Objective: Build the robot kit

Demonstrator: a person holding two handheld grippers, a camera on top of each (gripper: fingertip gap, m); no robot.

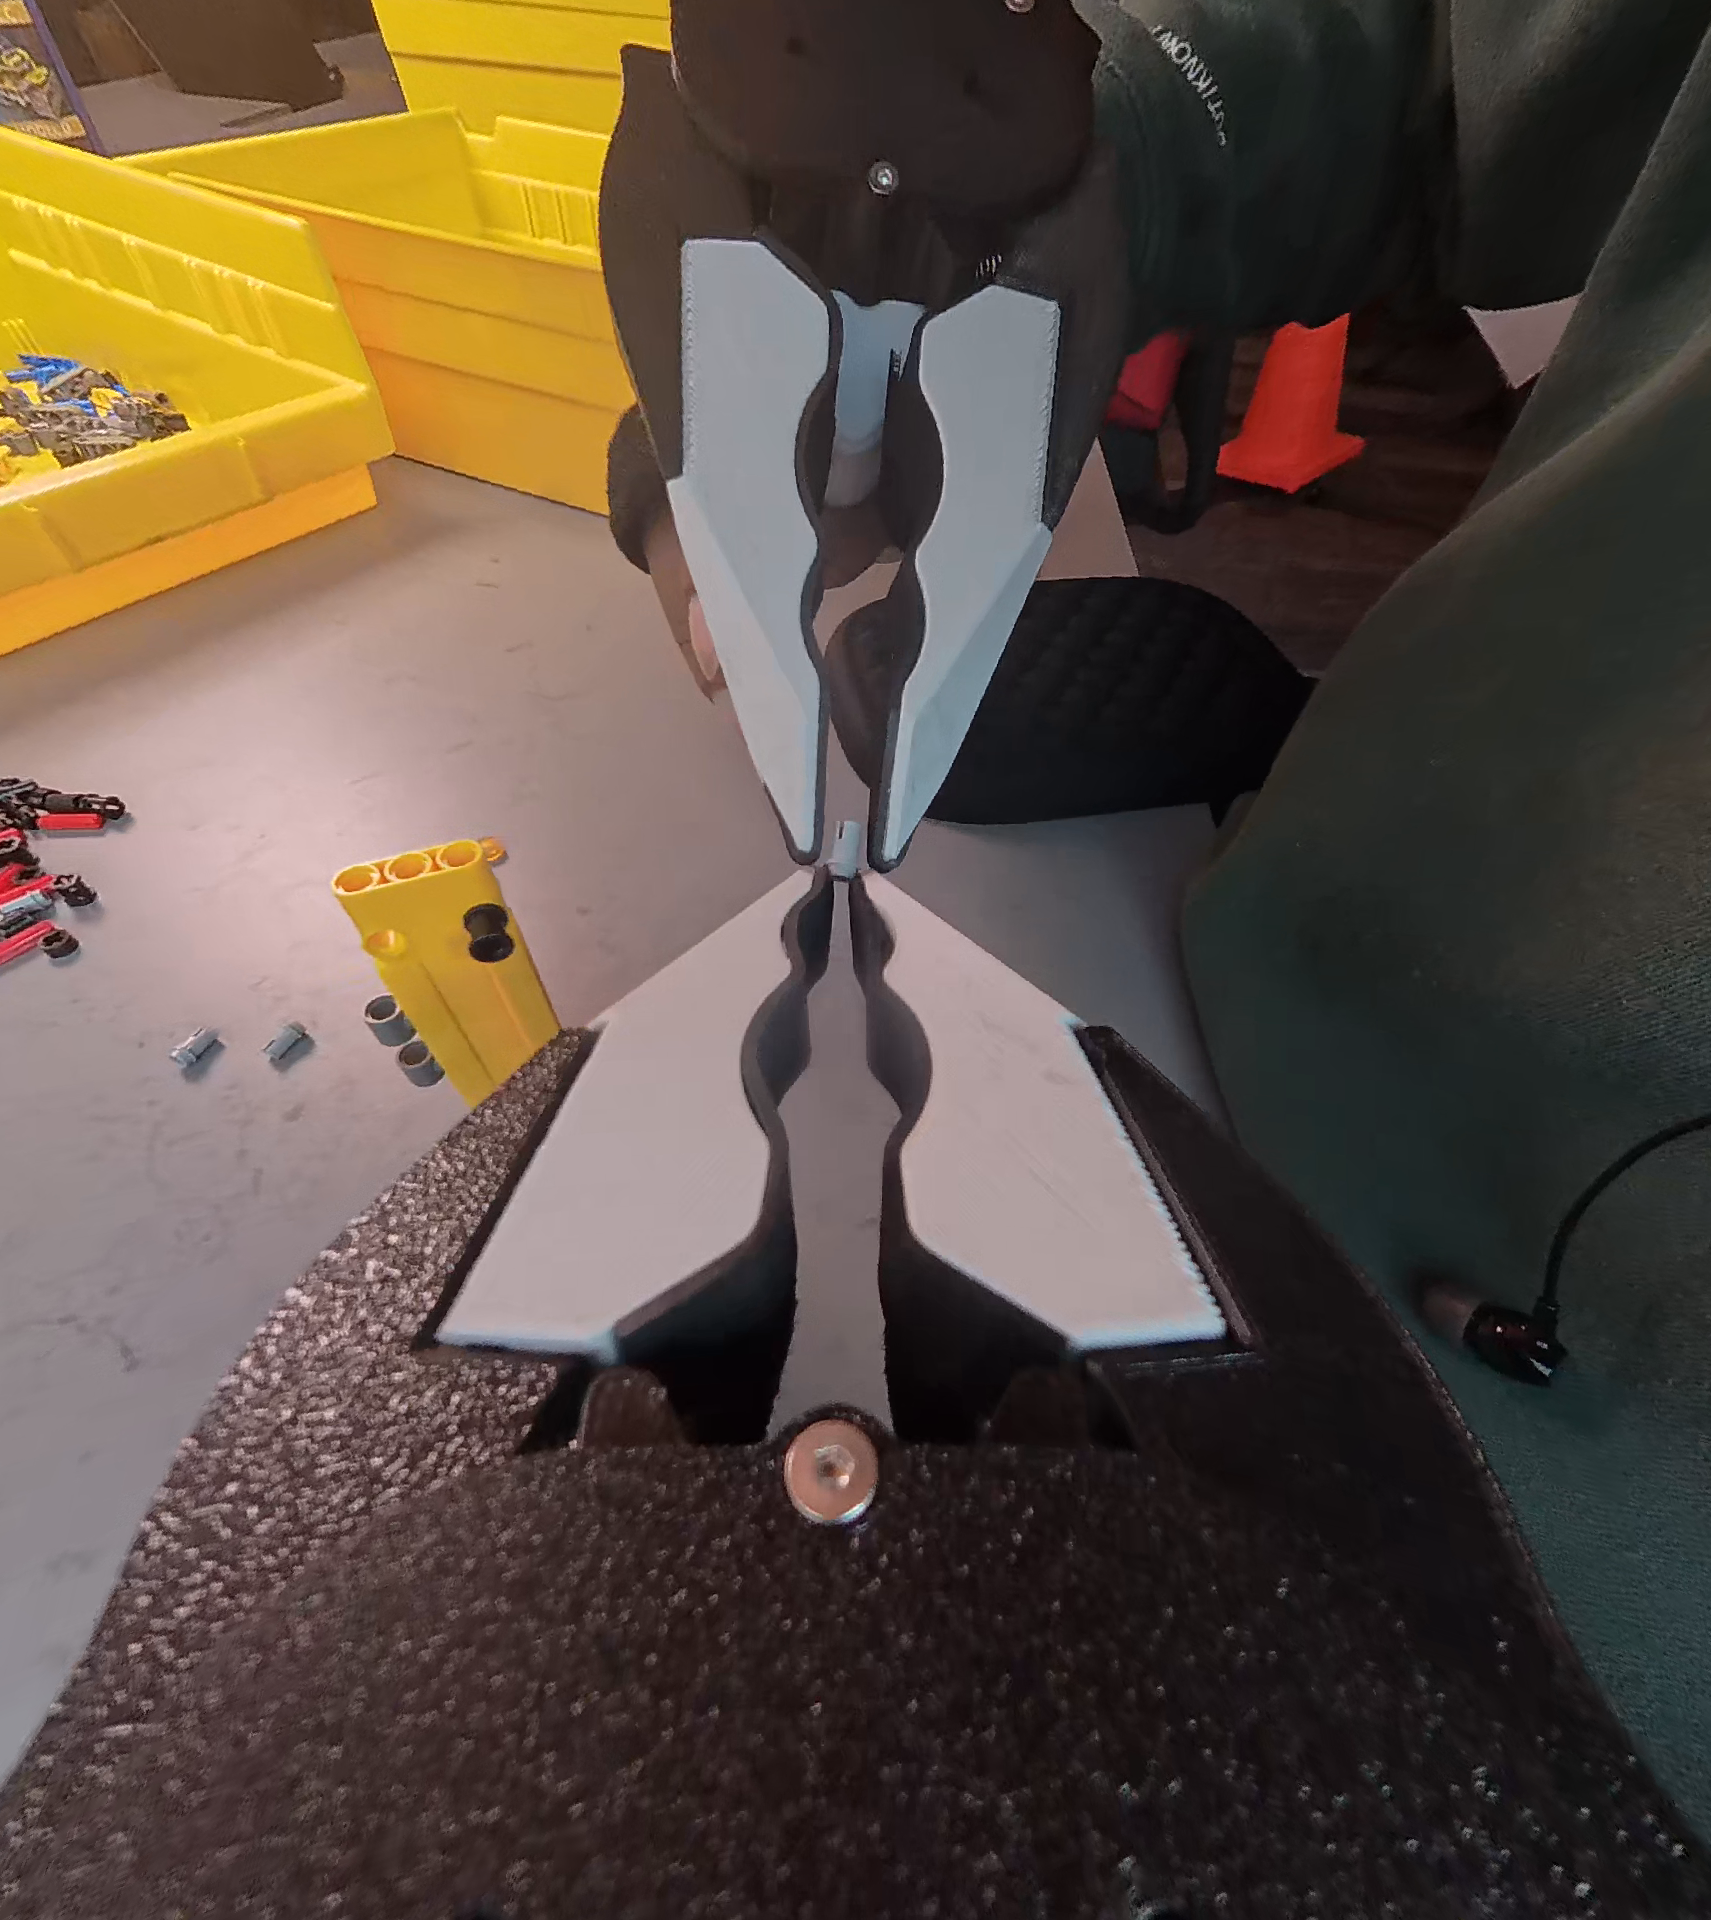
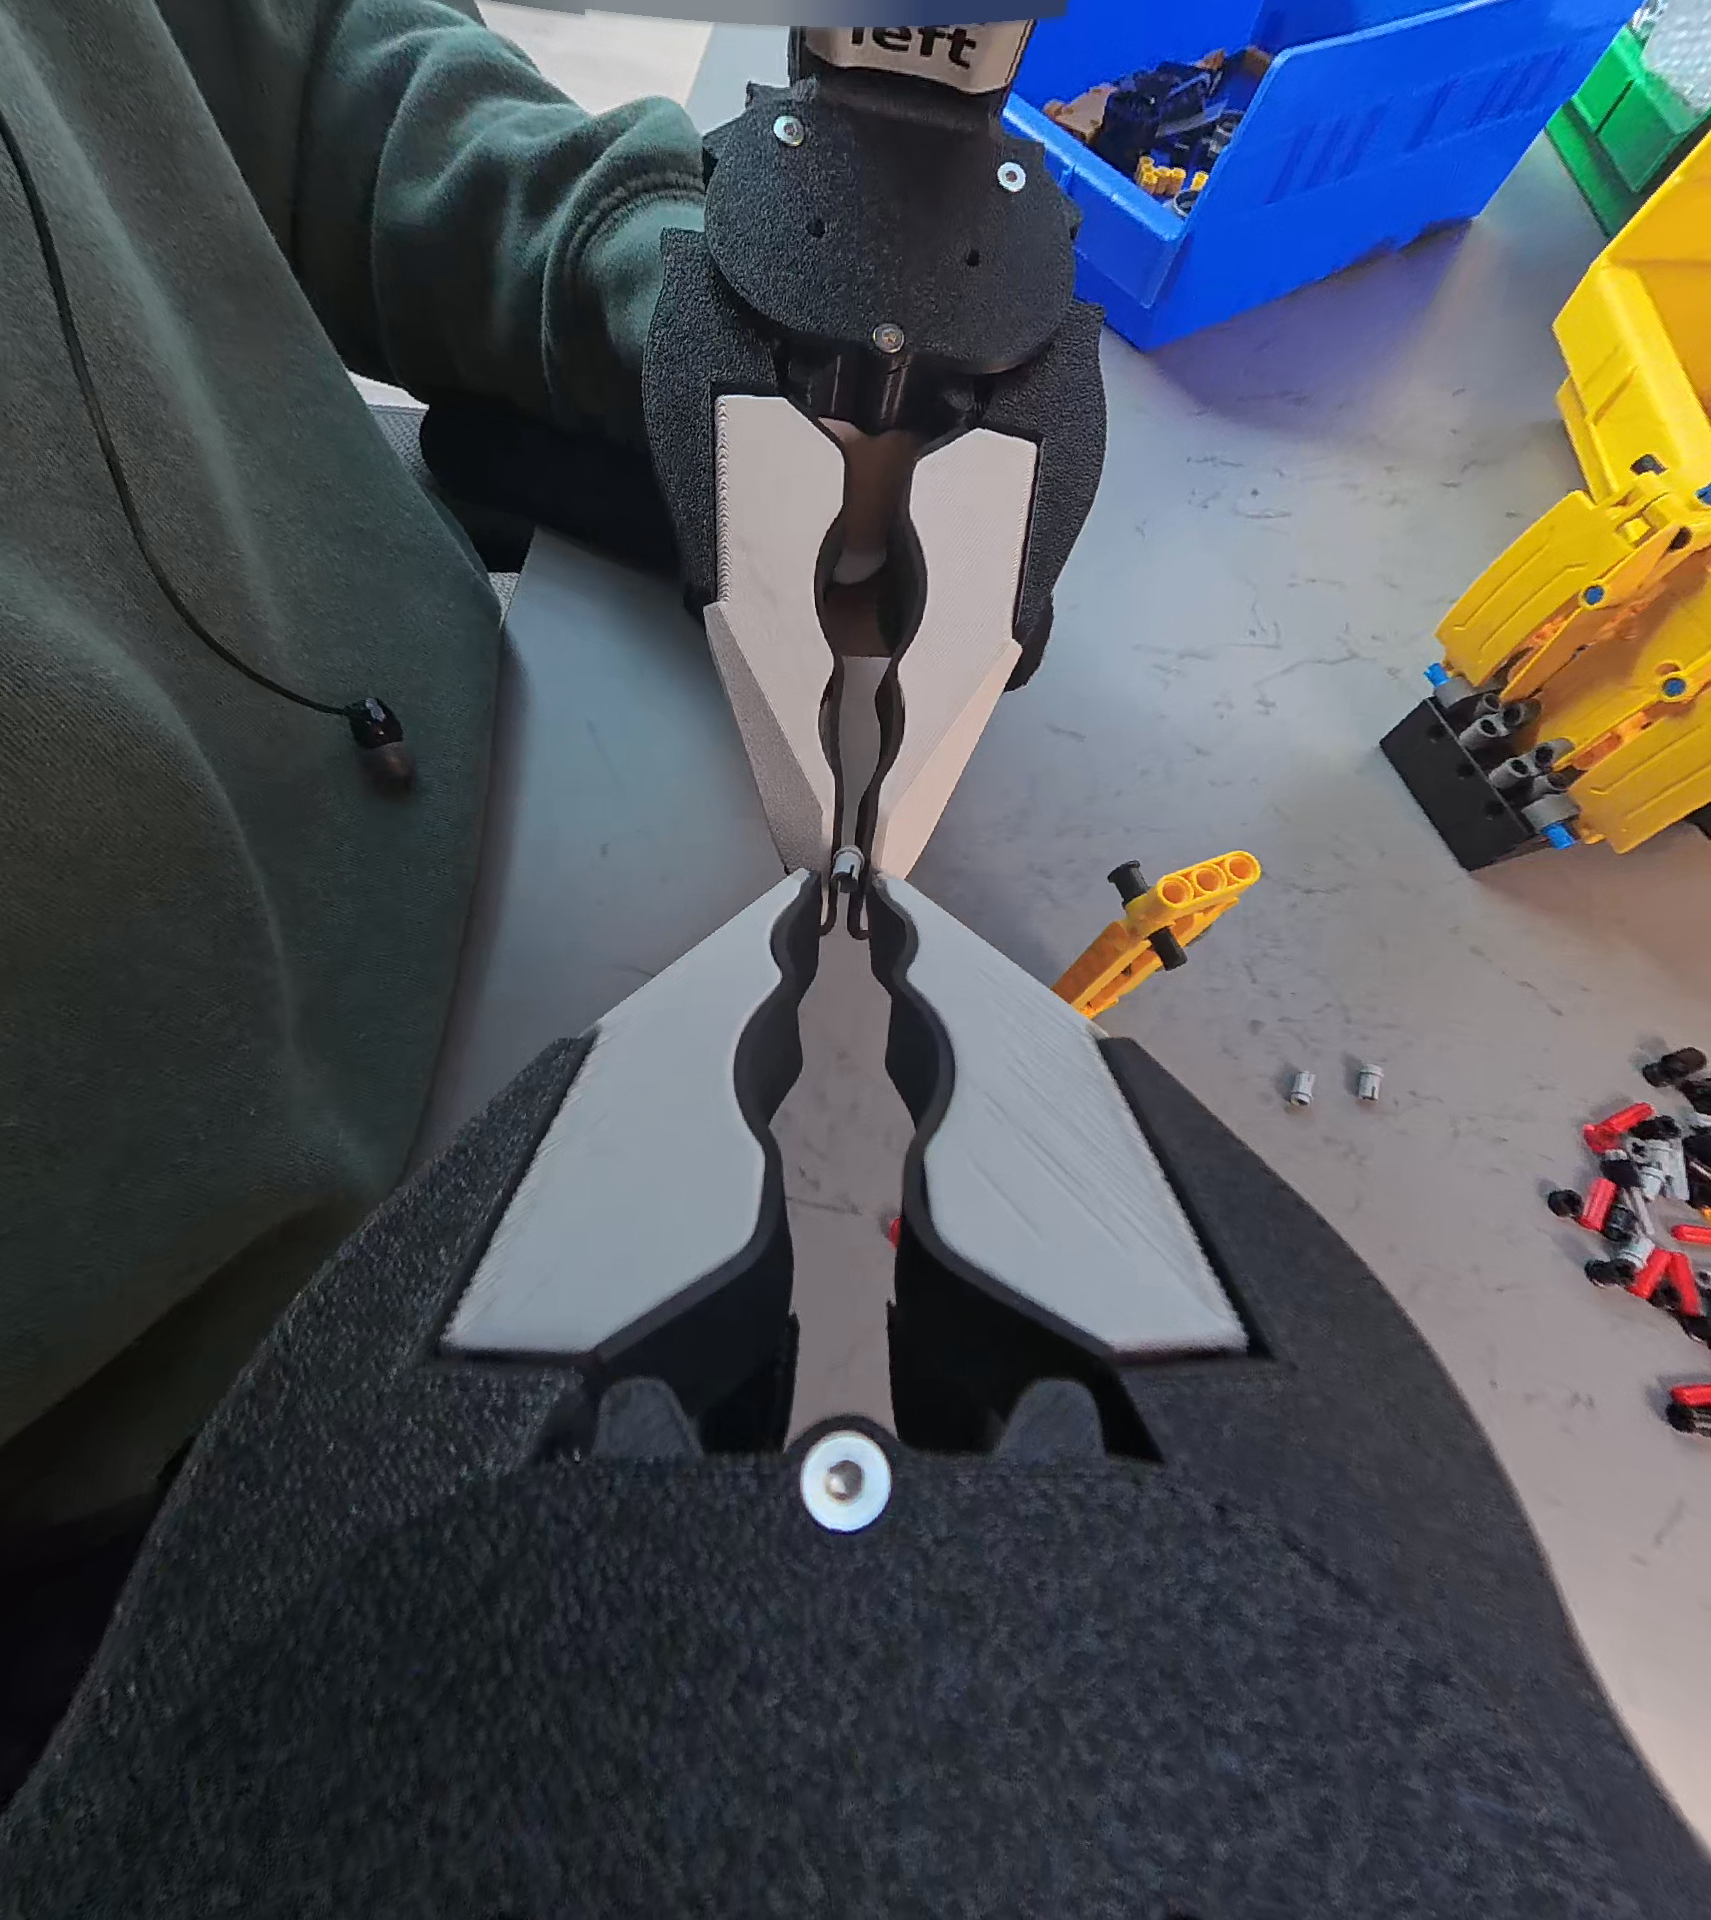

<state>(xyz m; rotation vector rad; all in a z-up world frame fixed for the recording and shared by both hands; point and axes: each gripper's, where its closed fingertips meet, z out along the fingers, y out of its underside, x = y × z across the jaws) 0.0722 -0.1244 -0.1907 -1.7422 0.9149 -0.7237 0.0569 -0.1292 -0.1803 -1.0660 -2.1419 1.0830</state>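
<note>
Tools tip to tip mid-frame, left tool [image 1: 835, 894] and right tool [image 2: 846, 899] both clamped on one tiny grey pin [image 1: 843, 844]; slight twist could flick it onto counter [image 1: 311, 1299].

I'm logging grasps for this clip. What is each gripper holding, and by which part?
Both hold one small grey pin: the left gripper pinches one end at its fingertips, the right gripper the opposite end, tips nearly meeting above the table.

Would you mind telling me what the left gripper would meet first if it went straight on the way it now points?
Almost at once, the right gripper: its tips face the left gripper head-on, with a small grey pin at the point where the tips meet. Which jaws hold it is unclear.
</note>
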